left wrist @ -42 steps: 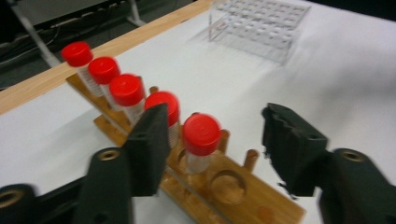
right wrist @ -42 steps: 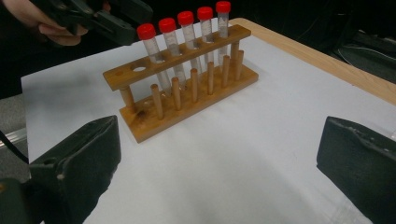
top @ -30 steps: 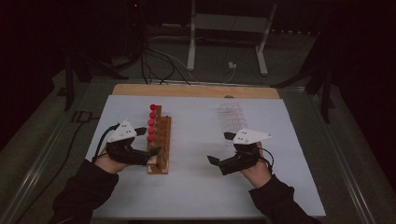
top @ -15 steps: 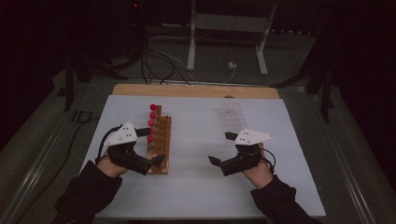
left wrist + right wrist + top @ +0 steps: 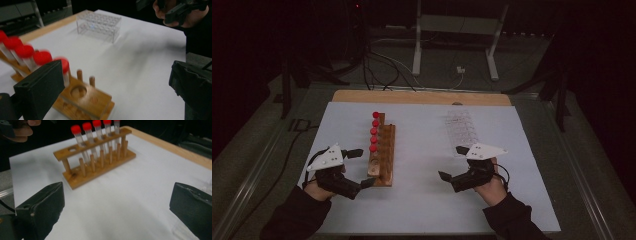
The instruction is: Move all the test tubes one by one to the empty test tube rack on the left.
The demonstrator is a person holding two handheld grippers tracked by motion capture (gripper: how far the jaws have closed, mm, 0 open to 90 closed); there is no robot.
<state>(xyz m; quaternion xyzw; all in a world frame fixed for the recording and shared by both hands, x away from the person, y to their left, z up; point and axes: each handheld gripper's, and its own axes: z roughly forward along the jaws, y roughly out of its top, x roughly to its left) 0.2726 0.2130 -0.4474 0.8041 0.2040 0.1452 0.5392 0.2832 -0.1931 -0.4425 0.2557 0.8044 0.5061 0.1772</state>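
Your left gripper (image 5: pixel 358 168), jaws spread wide and empty, sits lower left just beside the near end of the wooden rack (image 5: pixel 382 152), whose long axis runs up-frame with red-capped tubes (image 5: pixel 373 132); your right gripper (image 5: pixel 453 163), likewise released, stays well apart.

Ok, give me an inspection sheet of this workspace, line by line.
Surface: white sheet over a wooden table.
Job's things: wooden rack holding five red-capped tubes, nearest hole empty; clear plastic rack, contents too faint to tell.
Clutter: nothing seen.
Grippers: left gripper open at the wooden rack's near end; right gripper open, holding nothing.
Cables: cables on the floor beyond the table.
Surroundings: dark room, metal stand behind.
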